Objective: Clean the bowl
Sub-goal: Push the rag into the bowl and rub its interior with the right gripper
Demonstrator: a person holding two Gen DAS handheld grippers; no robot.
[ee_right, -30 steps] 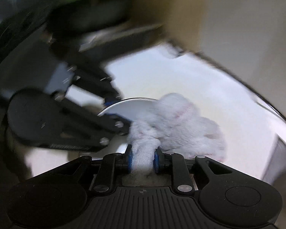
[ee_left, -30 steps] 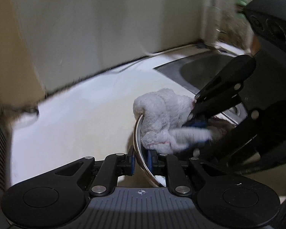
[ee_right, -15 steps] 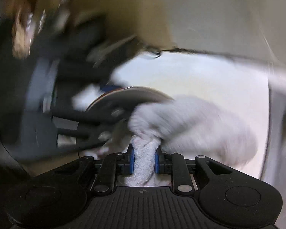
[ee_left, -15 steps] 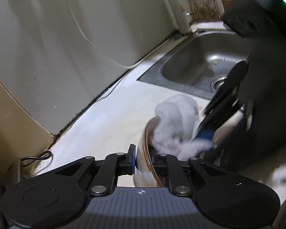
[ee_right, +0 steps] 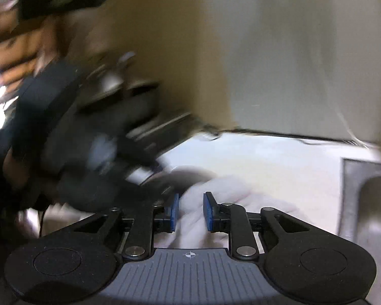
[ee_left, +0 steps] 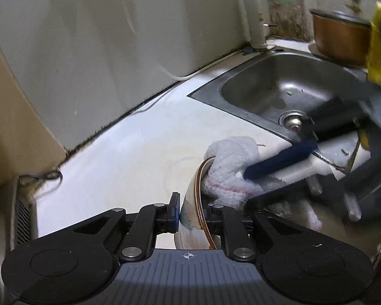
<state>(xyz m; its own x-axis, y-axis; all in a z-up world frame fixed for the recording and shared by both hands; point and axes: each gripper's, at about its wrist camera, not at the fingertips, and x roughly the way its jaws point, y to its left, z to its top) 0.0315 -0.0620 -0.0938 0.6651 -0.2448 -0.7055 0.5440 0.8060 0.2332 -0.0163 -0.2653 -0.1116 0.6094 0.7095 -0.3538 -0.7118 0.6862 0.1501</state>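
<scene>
Between my left gripper [ee_left: 192,213] jaws, bowl [ee_left: 193,203] rim clamped. Right gripper [ee_right: 190,212] jaws stand apart around cloth [ee_left: 231,170], grip unclear. Wiping step; next, re-close on cloth.

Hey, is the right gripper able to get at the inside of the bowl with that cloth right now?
Probably yes. The left gripper pinches only the bowl rim, leaving its mouth open toward the right gripper, whose cloth already drapes over the rim.
</scene>
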